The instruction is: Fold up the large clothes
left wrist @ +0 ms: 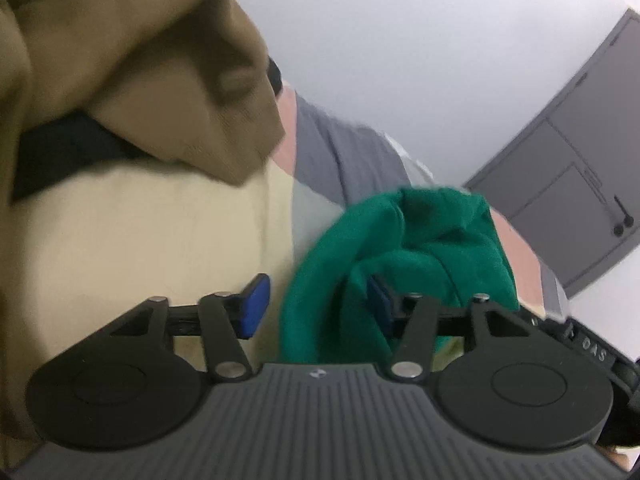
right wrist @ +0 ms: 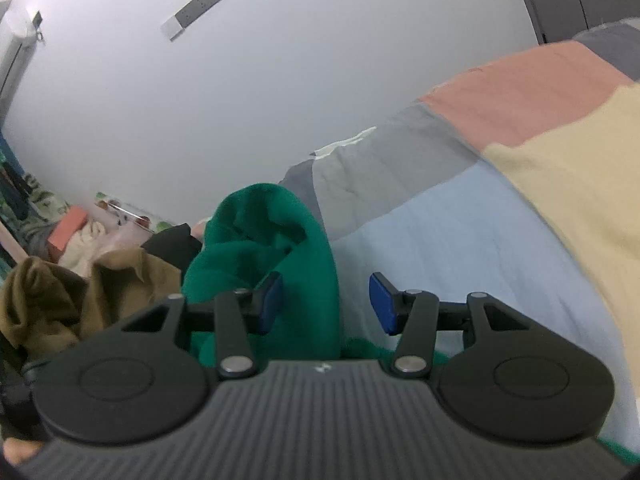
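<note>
I have a green garment [left wrist: 384,264] bunched up on the bed, on its patchwork quilt [right wrist: 460,224], and I bring both grippers in low against it so each can take a fold of cloth.

My left gripper [left wrist: 320,304] stands partly open. The green cloth fills the right half of the gap and lies against the right-hand pad, while the left-hand pad sits clear with pale quilt behind it. So the pads do not pinch anything that I can see.

My right gripper [right wrist: 326,300] is also partly open. Here the green cloth rises as a hump between the jaws, close against the left-hand pad, and the right-hand pad stands apart from it over the light blue patch. Again I judge it unclamped.

The left wrist view shows what the other lacks: a brown garment [left wrist: 140,80] hanging close above and to the left, with a black strip under it, and a grey cabinet [left wrist: 580,160] against the wall.

The right wrist view shows the brown garment lying crumpled in a heap beside the green one, more clutter behind it, and the quilt running off to the right.
</note>
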`<state>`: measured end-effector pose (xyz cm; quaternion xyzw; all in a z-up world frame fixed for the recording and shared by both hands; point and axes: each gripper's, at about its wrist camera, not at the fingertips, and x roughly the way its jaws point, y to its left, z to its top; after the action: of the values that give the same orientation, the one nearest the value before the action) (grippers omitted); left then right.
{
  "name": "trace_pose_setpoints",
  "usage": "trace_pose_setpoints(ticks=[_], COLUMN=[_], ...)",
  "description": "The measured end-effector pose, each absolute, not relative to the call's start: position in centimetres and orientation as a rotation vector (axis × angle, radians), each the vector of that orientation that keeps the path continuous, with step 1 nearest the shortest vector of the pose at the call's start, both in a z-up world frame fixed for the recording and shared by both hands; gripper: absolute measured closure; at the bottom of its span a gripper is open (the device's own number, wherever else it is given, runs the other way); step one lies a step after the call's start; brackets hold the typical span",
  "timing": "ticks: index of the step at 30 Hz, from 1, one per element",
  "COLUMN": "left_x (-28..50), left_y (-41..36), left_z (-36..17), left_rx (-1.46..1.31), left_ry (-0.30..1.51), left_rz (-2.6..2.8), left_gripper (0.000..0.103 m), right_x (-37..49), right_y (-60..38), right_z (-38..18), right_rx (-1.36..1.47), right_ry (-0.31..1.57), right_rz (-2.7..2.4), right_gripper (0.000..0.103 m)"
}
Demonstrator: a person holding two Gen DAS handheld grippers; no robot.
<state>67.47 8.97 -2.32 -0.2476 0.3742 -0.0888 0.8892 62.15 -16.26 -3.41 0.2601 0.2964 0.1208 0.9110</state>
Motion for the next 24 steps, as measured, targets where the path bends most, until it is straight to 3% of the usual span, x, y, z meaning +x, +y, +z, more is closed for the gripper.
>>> trace_pose_setpoints(ticks=[1, 2, 3, 16, 24], left_x=[67.3, 66.9, 66.6, 51.6, 38.8], left_y=[8.5, 7.9, 7.4, 6.3, 5.4], left_z=[-2.3, -2.0, -1.6, 9.4, 12.3], left_rx=[-0.493, -0.459, -0.419, -0.256, -0.216], left_ry=[0.790, 0.809, 0.824, 0.607, 0.563], left_rz=[-0.188, -0.180, -0.176, -0.189, -0.223], left_gripper=[0.069, 0.087, 0.095, 0.097, 0.097], right_x=[62.3, 62.5, 62.7, 47.9, 35.0], right_y=[-15.9, -15.6, -15.1, -14.8, -17.1], right_z=[-3.2, -2.9, -2.5, 9.0, 10.5], right_rx=[0.515, 0.493, 0.459, 0.157, 0.120], right_ry=[0.617, 0.634, 0.658, 0.407, 0.328], right_rz=[0.259, 0.275, 0.290, 0.355, 0.348], right_gripper=[0.064, 0.084, 0.095, 0.098, 0.098])
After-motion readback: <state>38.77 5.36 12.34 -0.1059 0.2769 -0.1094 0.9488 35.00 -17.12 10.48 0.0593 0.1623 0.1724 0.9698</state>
